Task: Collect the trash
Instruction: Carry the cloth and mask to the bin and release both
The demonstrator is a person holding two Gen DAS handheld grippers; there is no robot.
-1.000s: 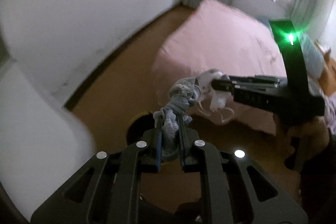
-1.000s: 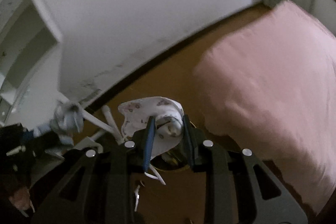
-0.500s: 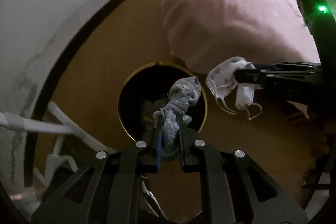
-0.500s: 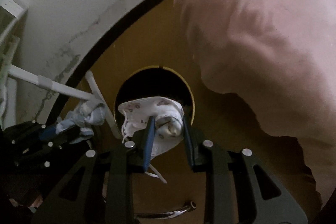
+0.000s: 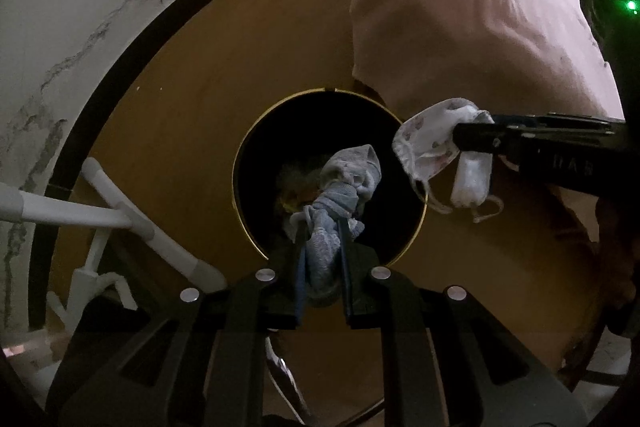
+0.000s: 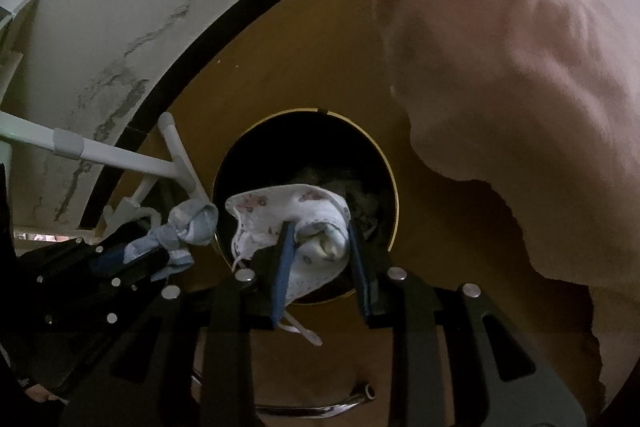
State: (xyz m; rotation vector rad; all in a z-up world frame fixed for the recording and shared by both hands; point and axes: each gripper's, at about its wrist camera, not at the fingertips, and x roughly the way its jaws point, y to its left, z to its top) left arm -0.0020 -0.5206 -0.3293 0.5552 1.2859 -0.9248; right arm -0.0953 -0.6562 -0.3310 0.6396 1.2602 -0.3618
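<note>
A round black bin with a gold rim [image 5: 256, 131] [image 6: 394, 183] stands on the brown floor, with some trash at its bottom. My left gripper [image 5: 322, 227] is shut on a grey-blue knotted cloth [image 5: 344, 183] and holds it above the bin's opening. The cloth also shows in the right wrist view [image 6: 188, 227]. My right gripper [image 6: 320, 239] is shut on a white face mask [image 6: 288, 207] with loose ear loops, held over the bin. In the left wrist view the mask [image 5: 432, 147] hangs at the bin's right rim.
A pink bed cover [image 5: 460, 19] [image 6: 520, 67] hangs down close to the right of the bin. A white tube rack [image 5: 120, 215] [image 6: 120, 155] stands left of it. A white wall with a dark skirting [image 5: 80, 7] runs behind.
Both grippers have tilted down and moved over the bin, which now fills the middle of both views. Each still holds its item.
</note>
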